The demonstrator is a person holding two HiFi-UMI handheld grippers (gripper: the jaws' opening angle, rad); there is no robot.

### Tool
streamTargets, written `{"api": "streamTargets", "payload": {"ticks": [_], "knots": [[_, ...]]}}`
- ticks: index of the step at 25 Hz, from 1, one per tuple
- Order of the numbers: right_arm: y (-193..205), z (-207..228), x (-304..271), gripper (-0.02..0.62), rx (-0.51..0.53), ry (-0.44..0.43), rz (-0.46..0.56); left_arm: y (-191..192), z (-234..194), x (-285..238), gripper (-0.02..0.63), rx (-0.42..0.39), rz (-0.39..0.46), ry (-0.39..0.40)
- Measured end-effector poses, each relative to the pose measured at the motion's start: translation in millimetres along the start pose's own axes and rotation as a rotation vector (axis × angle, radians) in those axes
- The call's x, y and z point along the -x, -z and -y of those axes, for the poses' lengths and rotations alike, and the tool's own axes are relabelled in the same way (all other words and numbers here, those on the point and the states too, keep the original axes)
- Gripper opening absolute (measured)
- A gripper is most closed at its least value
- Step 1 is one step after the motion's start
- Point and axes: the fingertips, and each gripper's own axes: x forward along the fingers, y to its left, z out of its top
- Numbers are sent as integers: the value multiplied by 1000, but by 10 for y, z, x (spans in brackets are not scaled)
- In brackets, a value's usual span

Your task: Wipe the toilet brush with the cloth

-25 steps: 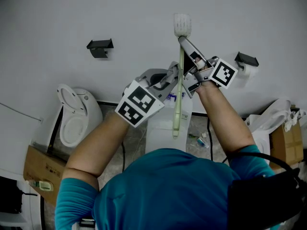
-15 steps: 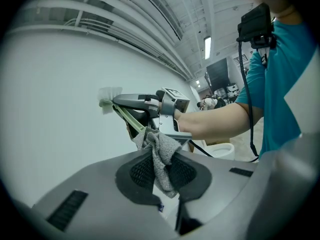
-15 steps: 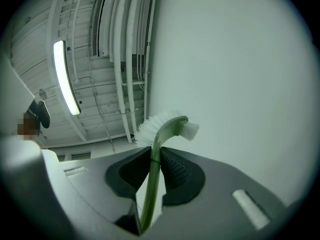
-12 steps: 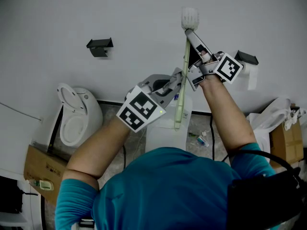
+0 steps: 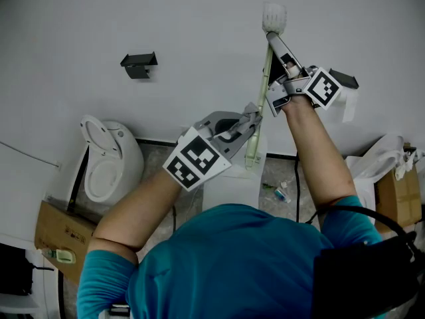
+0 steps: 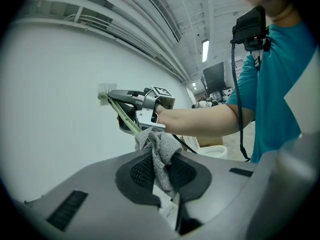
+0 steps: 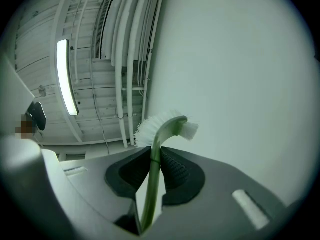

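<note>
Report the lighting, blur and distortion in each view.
Head view: flat, even light, sharp, no glare. Left gripper view: fisheye bend, dark corners, cloth in focus. Right gripper view: same bend, ceiling lamp blown out, toilet brush crisp.

White wall (image 5: 66, 45), toilet (image 5: 123, 155) below, strip light (image 7: 66, 76) on the ceiling (image 7: 97, 101).

A mock bathroom corner built inside a large industrial hall. A white toilet (image 5: 109, 165) with its lid raised stands against a plain white wall (image 5: 80, 18). A black bracket (image 5: 138, 65) is fixed to the wall above the toilet, and a paper roll (image 5: 348, 106) hangs well to its right. A cardboard box (image 5: 58, 234) sits beside the toilet on the speckled floor (image 5: 287, 177). High above are a bare ceiling's strip light (image 7: 66, 76) and pipes (image 7: 125, 59).
</note>
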Motion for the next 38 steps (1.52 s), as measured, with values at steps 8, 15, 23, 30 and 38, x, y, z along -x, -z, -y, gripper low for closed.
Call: {"api": "streamTargets", "payload": {"ticks": [8, 15, 23, 30, 38], "knots": [[-75, -19, 22, 63, 34, 12, 35, 148, 204, 150, 38, 52, 17, 49], [-176, -19, 60, 63, 53, 28, 69, 103, 448, 259, 38, 132, 74, 136], [-201, 3, 80, 63, 12, -4, 87, 66, 341, 433, 38, 263, 163, 158], [-63, -439, 310, 63, -10, -151, 7, -43, -38, 384, 38, 398, 225, 53], [525, -518, 155, 63, 78, -113, -189, 16, -309, 454, 38, 469, 262, 21]]}}
